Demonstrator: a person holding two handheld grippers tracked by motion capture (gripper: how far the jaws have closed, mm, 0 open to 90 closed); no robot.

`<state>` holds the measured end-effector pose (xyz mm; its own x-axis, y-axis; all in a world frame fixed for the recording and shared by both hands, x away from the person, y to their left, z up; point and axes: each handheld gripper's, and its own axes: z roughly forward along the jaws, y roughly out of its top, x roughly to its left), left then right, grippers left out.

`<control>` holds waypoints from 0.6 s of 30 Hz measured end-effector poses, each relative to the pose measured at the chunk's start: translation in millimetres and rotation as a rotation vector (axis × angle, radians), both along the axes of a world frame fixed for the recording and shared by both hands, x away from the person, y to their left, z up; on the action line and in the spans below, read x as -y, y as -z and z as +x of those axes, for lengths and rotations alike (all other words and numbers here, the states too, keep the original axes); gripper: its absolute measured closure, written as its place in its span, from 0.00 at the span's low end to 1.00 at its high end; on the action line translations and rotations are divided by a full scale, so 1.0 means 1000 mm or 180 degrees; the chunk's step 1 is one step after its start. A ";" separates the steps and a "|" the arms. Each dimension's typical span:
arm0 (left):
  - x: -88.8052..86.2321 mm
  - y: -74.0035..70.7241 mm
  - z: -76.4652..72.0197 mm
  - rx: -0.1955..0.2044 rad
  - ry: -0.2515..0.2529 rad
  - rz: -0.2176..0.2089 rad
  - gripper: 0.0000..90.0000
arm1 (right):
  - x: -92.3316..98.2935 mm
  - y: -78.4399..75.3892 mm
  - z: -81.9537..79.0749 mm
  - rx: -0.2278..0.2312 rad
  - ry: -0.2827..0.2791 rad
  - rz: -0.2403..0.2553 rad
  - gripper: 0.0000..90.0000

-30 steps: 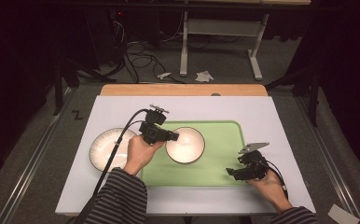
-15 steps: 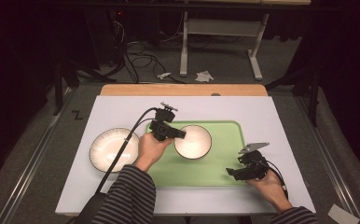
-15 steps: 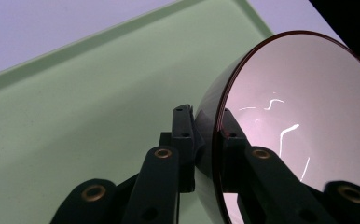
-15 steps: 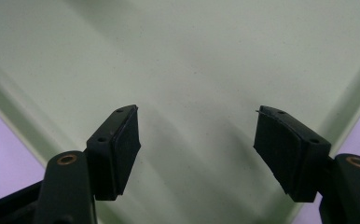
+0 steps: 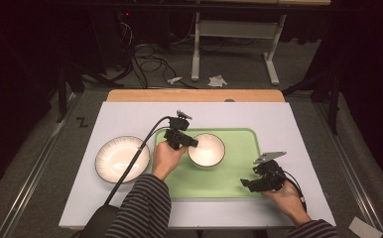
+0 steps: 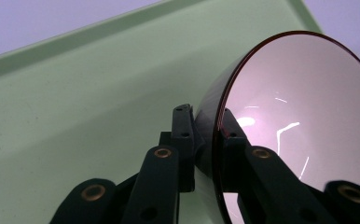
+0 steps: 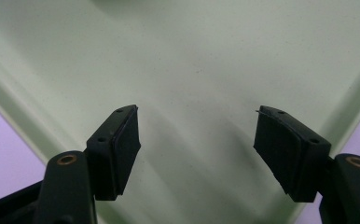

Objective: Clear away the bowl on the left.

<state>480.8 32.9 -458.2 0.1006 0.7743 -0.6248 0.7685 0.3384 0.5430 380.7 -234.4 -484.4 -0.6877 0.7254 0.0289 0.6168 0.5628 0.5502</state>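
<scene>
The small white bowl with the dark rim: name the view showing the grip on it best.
The left gripper view: the left tool pinches the small white bowl's dark rim up close. The high view shows that bowl small, over the green tray.

Looks like a lab or test room to me, not anyone's home: a table point(image 5: 130, 208) under a plain white sheet, loose cables point(image 5: 145, 52) snaking over grey carpet behind it, a bare desk frame point(image 5: 234, 44), everything else dark, probably curtained off.
</scene>
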 end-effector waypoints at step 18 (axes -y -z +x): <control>0.000 0.018 0.012 -0.0022 -0.0157 0.0099 0.90 | 0.000 0.000 0.000 -0.0016 -0.0011 -0.0010 0.36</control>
